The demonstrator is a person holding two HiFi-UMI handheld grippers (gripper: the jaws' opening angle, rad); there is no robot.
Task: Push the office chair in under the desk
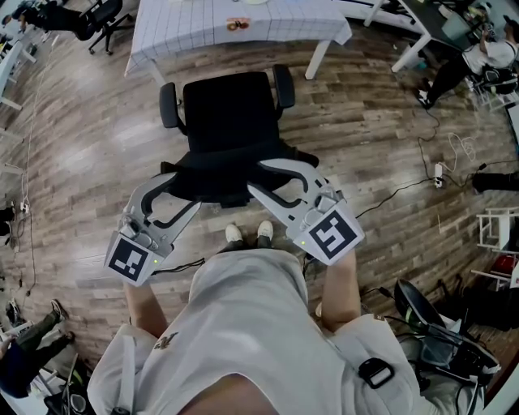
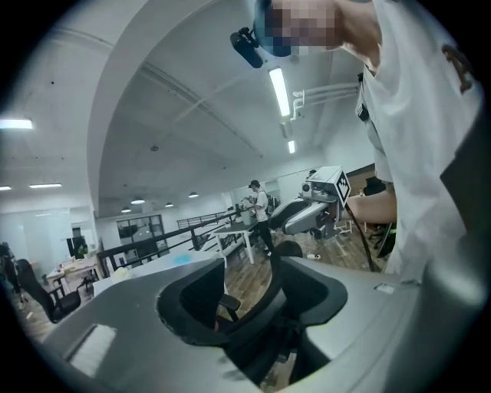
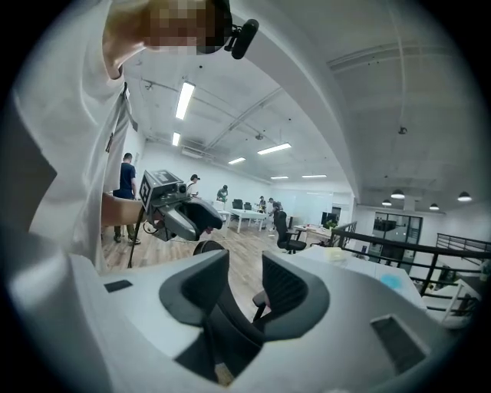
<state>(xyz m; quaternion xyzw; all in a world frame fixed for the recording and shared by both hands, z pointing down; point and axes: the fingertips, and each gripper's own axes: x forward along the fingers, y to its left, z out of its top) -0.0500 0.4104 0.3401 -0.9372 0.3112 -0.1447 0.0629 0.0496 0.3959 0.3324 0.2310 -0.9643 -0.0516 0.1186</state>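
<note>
A black office chair [image 1: 227,113] stands facing the desk with a white checked cloth [image 1: 186,32], its seat still out in front of the desk edge. Its backrest [image 1: 215,174] is nearest me. My left gripper [image 1: 185,190] sits at the backrest's left end and my right gripper [image 1: 258,180] at its right end. In the left gripper view the jaws [image 2: 253,295] straddle the backrest's thin top edge [image 2: 265,307] with a gap showing beside it. The right gripper [image 3: 242,292] straddles the same edge [image 3: 230,330], also with daylight between pad and chair.
My feet [image 1: 247,233] stand just behind the chair. A power strip and cables [image 1: 438,172] lie on the wood floor to the right. Another black chair [image 1: 101,20] stands at the far left, white desks [image 1: 405,32] at the far right, gear [image 1: 438,340] near right.
</note>
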